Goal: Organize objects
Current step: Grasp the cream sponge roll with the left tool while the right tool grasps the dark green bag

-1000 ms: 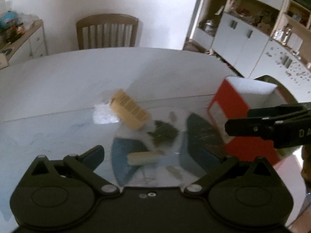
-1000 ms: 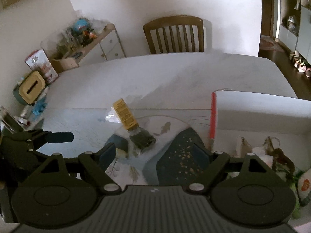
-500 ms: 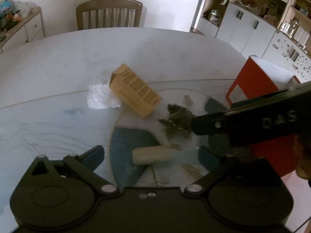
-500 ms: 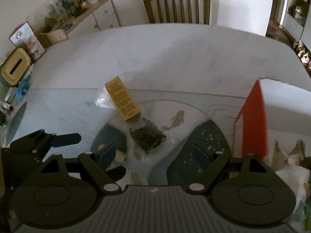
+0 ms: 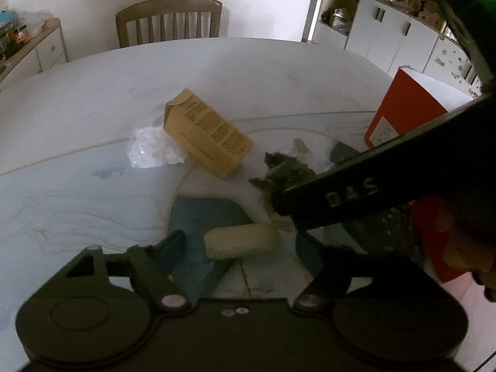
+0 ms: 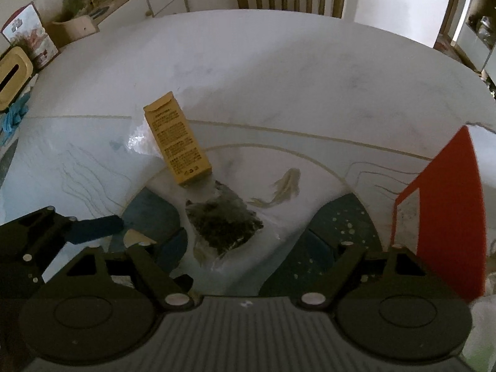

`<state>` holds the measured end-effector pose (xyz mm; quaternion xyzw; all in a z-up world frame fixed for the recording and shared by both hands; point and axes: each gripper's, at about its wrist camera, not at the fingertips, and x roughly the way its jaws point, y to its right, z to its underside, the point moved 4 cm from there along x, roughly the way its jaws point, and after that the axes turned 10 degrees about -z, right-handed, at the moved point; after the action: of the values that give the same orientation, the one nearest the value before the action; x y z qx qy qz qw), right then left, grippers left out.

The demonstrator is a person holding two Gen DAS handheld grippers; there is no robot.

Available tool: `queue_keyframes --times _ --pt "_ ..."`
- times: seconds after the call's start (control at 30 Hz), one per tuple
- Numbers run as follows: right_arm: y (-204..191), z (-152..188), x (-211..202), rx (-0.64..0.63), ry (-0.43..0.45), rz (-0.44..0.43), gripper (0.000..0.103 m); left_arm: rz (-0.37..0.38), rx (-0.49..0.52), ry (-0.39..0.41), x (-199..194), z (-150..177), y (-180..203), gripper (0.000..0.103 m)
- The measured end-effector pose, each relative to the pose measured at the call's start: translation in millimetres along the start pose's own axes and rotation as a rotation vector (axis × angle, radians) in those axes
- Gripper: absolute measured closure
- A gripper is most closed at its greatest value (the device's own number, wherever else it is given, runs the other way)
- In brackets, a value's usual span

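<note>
A cream roll (image 5: 238, 243) lies on the table's blue pattern, between the fingers of my left gripper (image 5: 240, 243). Its jaws are closing and a gap still shows on the roll's left side. A dark packet of dried leaves (image 6: 223, 223) in clear wrap lies between the fingers of my right gripper (image 6: 248, 245). Those jaws are closing a little and do not press on the packet. One right-gripper finger (image 5: 334, 198) crosses the left wrist view above the packet (image 5: 285, 170). A blue left-gripper pad (image 6: 96, 228) shows at the left of the right wrist view.
A tan carton (image 5: 207, 136) lies on its side against crumpled clear plastic (image 5: 152, 148), just beyond the packet. A red box with a white inside (image 5: 403, 114) stands at the right table edge. A wooden chair (image 5: 169, 20) is at the far side, with cabinets along both walls.
Both grippers came down closer to the table. The right gripper swung in from the right, across the left wrist view and over the packet. The left jaws narrowed around the roll.
</note>
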<state>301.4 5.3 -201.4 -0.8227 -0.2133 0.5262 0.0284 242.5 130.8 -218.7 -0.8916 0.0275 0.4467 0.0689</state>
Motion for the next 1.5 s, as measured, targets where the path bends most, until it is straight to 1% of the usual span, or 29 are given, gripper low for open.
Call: queue_keyframes --times 0.07,0.13,0.17,0.3,0.37,0.43,0.53,0.6,0.63,0.67,0.77,0.97,1.13,1.3,1.43,1.5 --pt "0.0 -0.4 3.8 -0.003 -0.008 0.000 0.031 -0.007 0.005 0.004 0.2 0.2 0.7 0.033" --pt "-0.1 -0.7 6.8 -0.005 -0.013 -0.006 0.035 -0.014 0.019 0.007 0.4 0.6 2.2 0.036" --pt "-0.8 -1.9 8.3 -0.006 -0.017 -0.006 0.036 -0.013 0.025 0.010 0.4 0.6 2.9 0.040" --pt "-2.5 -2.7 10.4 -0.027 -0.016 0.003 0.040 -0.014 0.034 0.015 0.4 0.1 3.7 0.046" --pt "-2.7 -3.2 10.6 -0.029 -0.014 0.005 0.048 -0.013 0.032 0.015 -0.2 -0.2 2.9 0.049" --pt "-2.5 -3.7 10.5 -0.032 -0.014 0.008 0.053 -0.010 0.030 0.014 -0.3 -0.2 2.6 0.051" --pt "-2.9 -2.2 9.8 -0.033 -0.015 0.015 0.069 -0.004 0.030 0.014 -0.7 0.1 3.2 0.052" --pt "-3.2 -1.1 8.8 -0.033 -0.013 0.020 0.071 -0.003 0.028 0.016 -0.6 -0.2 3.6 0.052" --pt "-3.9 -0.6 8.9 -0.036 -0.013 0.022 0.075 -0.002 0.028 0.017 -0.6 0.2 3.7 0.052" --pt "-4.7 0.5 8.2 -0.042 -0.012 0.031 0.083 0.000 0.024 0.017 -0.3 0.4 3.3 0.052" --pt "-3.7 2.5 5.1 -0.034 -0.010 0.034 0.090 0.008 0.009 0.010 -1.1 0.9 1.8 0.053" --pt "-0.1 7.7 -6.3 -0.009 0.016 0.028 0.096 0.018 -0.008 0.001 -4.0 1.8 -4.2 0.053" --pt "1.0 14.8 -21.8 -0.002 0.042 0.013 0.099 0.048 -0.025 0.013 -19.2 0.5 -7.0 0.053" --pt "0.6 22.9 -50.4 0.015 0.088 0.003 0.099 0.063 -0.025 0.023 -37.7 -3.2 -8.8 0.053" --pt "-0.9 29.1 -77.4 0.024 0.129 -0.015 0.099 0.061 -0.018 0.044 -53.5 -9.0 -7.7 0.053" --pt "-1.7 32.0 -90.1 0.033 0.149 -0.024 0.099 0.075 -0.017 0.054 -63.1 -13.0 -5.7 0.053"
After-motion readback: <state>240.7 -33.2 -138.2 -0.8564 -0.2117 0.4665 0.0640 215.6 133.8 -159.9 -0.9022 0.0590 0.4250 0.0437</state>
